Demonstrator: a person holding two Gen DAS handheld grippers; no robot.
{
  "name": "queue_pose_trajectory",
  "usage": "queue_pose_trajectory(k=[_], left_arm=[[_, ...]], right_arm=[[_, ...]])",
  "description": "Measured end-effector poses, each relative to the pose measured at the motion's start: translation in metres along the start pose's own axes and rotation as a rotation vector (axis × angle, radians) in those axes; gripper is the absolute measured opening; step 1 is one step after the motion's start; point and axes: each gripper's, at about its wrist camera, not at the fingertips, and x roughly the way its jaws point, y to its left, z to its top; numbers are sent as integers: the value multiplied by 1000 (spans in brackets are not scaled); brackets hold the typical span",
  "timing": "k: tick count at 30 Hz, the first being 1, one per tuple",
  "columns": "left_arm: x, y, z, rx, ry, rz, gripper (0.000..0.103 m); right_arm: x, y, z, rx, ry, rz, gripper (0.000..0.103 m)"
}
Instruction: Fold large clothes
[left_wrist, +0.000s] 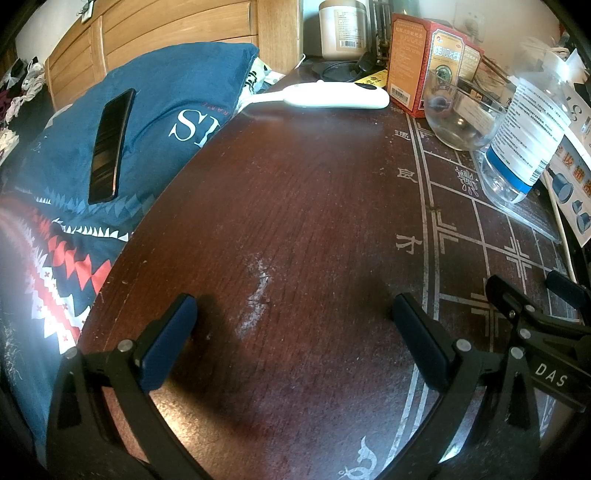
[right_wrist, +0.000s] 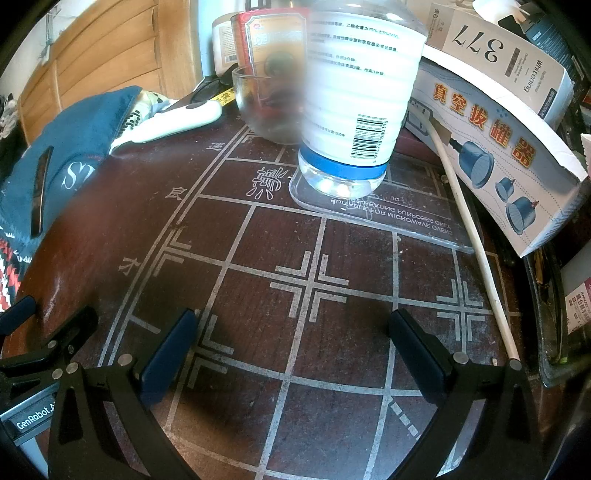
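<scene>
A dark blue garment (left_wrist: 159, 110) with white letters and a red, white and navy pattern lies bunched at the left, beyond the edge of the round dark wooden table (left_wrist: 295, 206). A black phone (left_wrist: 110, 147) rests on top of it. The right wrist view shows the same blue garment (right_wrist: 85, 136) at the far left. My left gripper (left_wrist: 293, 325) hovers open over bare table, nothing between its fingers. My right gripper (right_wrist: 293, 339) is open too, over the white chessboard lines on the table (right_wrist: 303, 291). Neither touches the garment.
At the table's far side stand a white handheld device (left_wrist: 325, 96), a red box (left_wrist: 424, 62), a glass cup (left_wrist: 458, 114), a clear bottle (right_wrist: 354, 96) on a clear plastic lid (right_wrist: 391, 218), cardboard boxes (right_wrist: 498, 147) and a thin white stick (right_wrist: 476, 243). A wooden headboard (left_wrist: 166, 33) rises behind.
</scene>
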Motion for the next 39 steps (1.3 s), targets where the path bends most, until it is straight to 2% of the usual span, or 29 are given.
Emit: queue_pose_trajectory(k=[39], left_arm=[[1, -2, 1, 2, 1, -2, 103]], right_arm=[[2, 1, 1, -2, 1, 6, 103]])
